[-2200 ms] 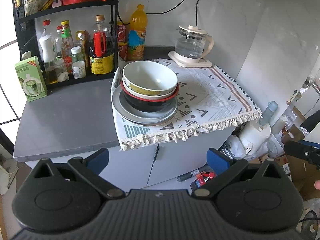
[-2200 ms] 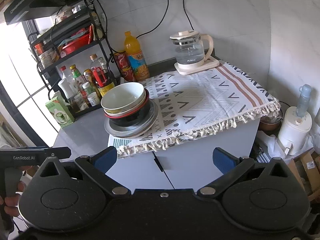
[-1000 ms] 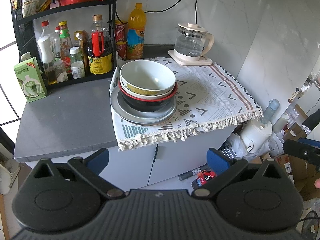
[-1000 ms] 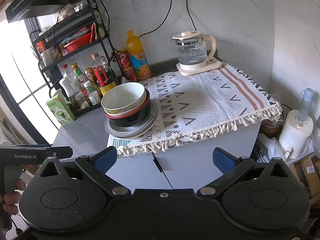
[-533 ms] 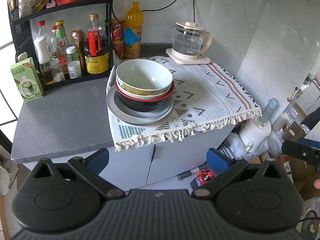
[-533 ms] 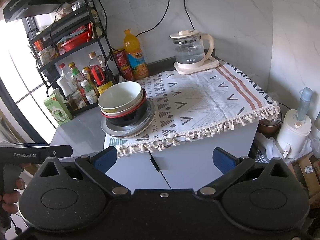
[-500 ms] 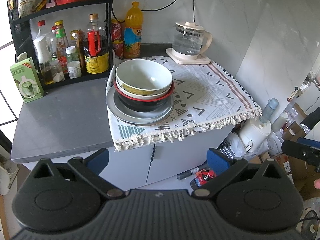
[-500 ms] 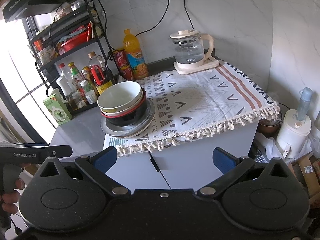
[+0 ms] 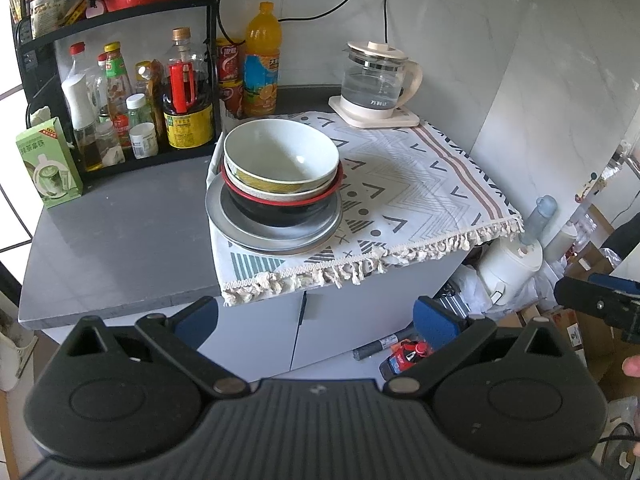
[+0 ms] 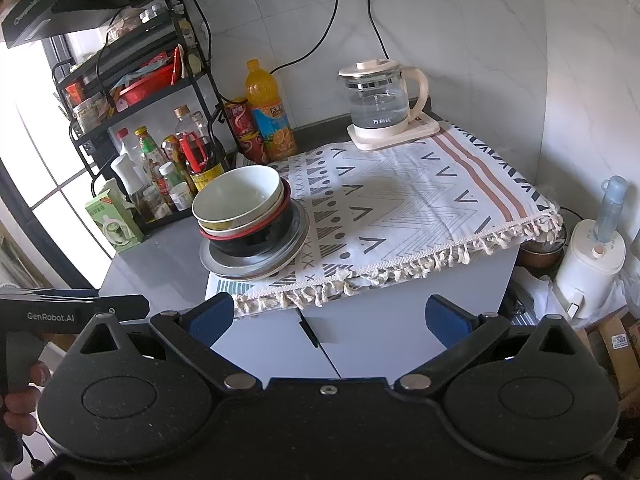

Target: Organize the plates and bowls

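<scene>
A stack of dishes stands on the patterned cloth (image 9: 420, 184) at its left end. A pale green bowl (image 9: 280, 156) sits on top, over a beige bowl, a black bowl with a red rim (image 9: 280, 208) and grey plates (image 9: 276, 236). The stack also shows in the right wrist view (image 10: 240, 204). My left gripper (image 9: 316, 316) is open and empty, held back from the counter's front edge. My right gripper (image 10: 328, 316) is open and empty, also in front of the counter.
A glass kettle (image 9: 376, 84) on a cream base stands at the back of the cloth. A black rack with sauce bottles (image 9: 120, 92), an orange drink bottle (image 9: 262, 64) and a green box (image 9: 46, 164) line the back left. A white appliance (image 10: 592, 260) stands right of the cabinet.
Both views have shifted slightly toward the counter; the dish stack sits a little further left in each. Both grippers stay open. Nothing on the counter has moved.
</scene>
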Tool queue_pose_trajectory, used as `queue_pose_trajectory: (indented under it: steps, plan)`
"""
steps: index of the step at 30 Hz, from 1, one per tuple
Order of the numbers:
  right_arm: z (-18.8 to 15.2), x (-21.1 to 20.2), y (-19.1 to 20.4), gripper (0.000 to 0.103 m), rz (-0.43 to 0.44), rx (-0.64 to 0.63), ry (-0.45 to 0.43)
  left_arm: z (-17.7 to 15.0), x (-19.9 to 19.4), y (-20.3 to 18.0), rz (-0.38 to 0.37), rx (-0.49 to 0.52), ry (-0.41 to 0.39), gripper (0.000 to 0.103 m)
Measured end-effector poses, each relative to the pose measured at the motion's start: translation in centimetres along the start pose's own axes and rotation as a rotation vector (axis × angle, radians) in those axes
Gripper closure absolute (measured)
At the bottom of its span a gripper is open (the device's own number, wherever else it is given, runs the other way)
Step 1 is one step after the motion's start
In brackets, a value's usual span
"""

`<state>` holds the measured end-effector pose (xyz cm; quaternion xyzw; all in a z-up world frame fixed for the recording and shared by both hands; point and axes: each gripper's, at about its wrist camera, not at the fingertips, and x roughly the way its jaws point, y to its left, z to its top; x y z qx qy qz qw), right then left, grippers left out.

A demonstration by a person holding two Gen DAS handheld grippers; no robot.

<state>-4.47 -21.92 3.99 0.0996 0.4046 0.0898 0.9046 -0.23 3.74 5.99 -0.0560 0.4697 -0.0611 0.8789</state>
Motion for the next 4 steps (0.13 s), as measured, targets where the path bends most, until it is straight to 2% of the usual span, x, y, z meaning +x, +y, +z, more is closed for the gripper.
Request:
queue_pose_trajectory:
  steps: [4]
  plan:
    - [0.09,0.18,-0.01,0.000,0.002,0.001,0.002,0.16,0.29,0.05,-0.001,-0.007,0.015,0.000]
